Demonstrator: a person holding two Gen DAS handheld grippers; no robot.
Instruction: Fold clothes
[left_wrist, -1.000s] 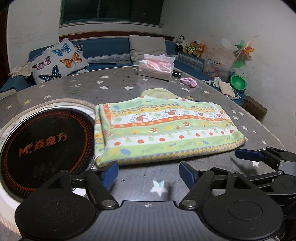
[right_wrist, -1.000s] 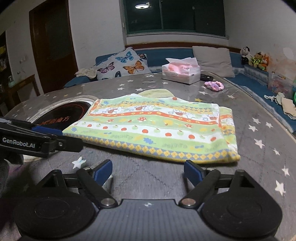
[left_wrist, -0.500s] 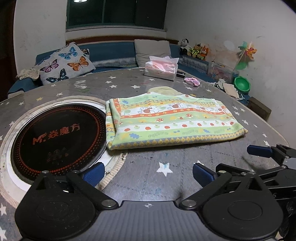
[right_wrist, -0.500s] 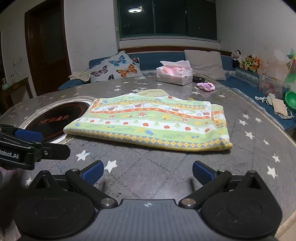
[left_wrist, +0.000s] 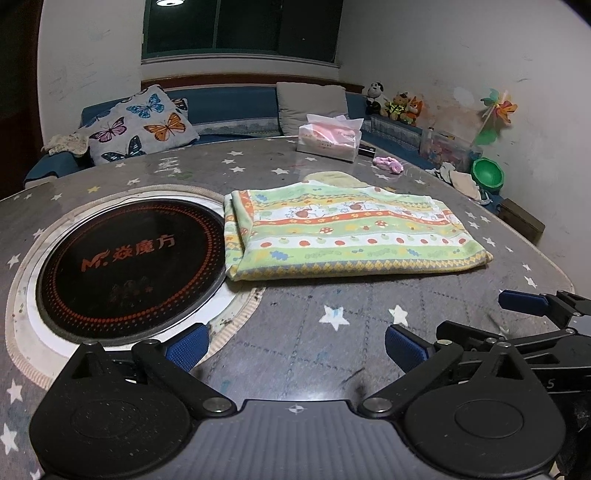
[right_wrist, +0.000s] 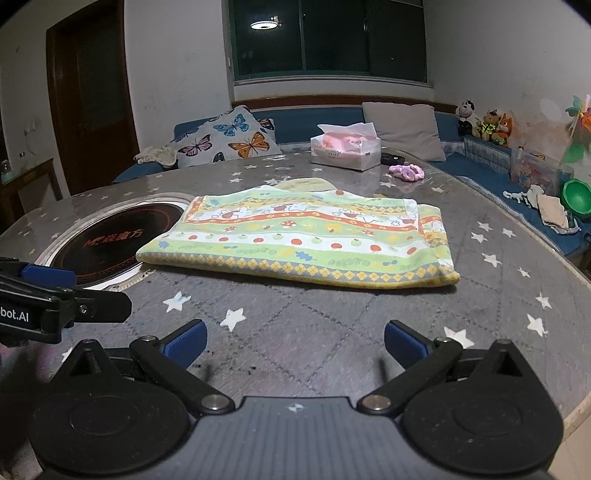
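Both grippers hang spread wide and empty over the near edge of the star-printed table (left_wrist: 295, 184), well short of the folded garment

Left gripper (left_wrist: 295, 345) and right gripper (right_wrist: 293, 341) each hold nothing, blue pads apart. Folded garment (right_wrist: 306, 236), green, white and orange striped with fruit and mushroom prints, lies flat at mid-table, its left edge overlapping the rim of the round black induction cooktop (left_wrist: 129, 258) set into the tabletop. Farther back sit a tissue box (right_wrist: 345, 151) and, to its right, a pink scrunchie (right_wrist: 408, 171). Beyond the table's far-left edge, a butterfly cushion (left_wrist: 142, 123) rests on the blue bench
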